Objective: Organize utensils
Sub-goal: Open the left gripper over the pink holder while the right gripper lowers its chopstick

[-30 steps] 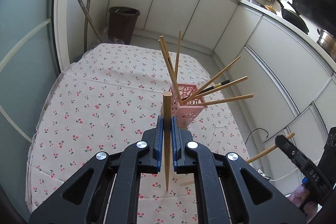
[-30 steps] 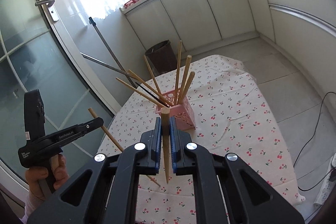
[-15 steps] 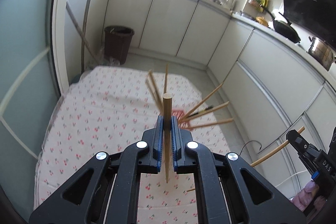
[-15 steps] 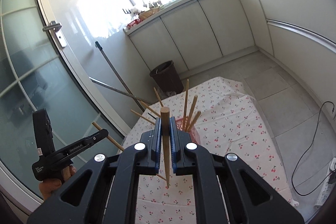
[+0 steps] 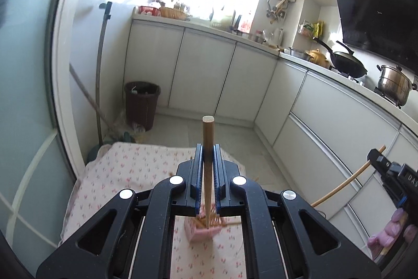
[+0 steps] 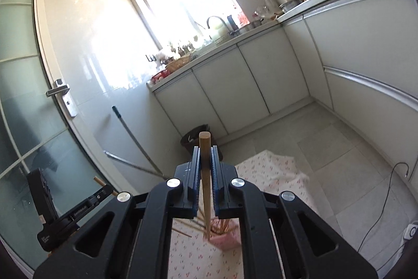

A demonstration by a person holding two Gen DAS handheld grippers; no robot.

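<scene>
Kitchen w/ white cabinets; cherry-print cloth covers the worktop (image 5: 125,174). Left claw (image 5: 208,161) is clenched on 1 tapered wooden chopstick (image 5: 208,143), right claw (image 6: 205,161) on another chopstick (image 6: 205,156). 1 pink basket (image 5: 198,230) below holds several more, count unclear.

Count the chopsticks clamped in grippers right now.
2. One chopstick upright in the left gripper, one chopstick in the right gripper. More stand in the pink basket, partly hidden.
</scene>
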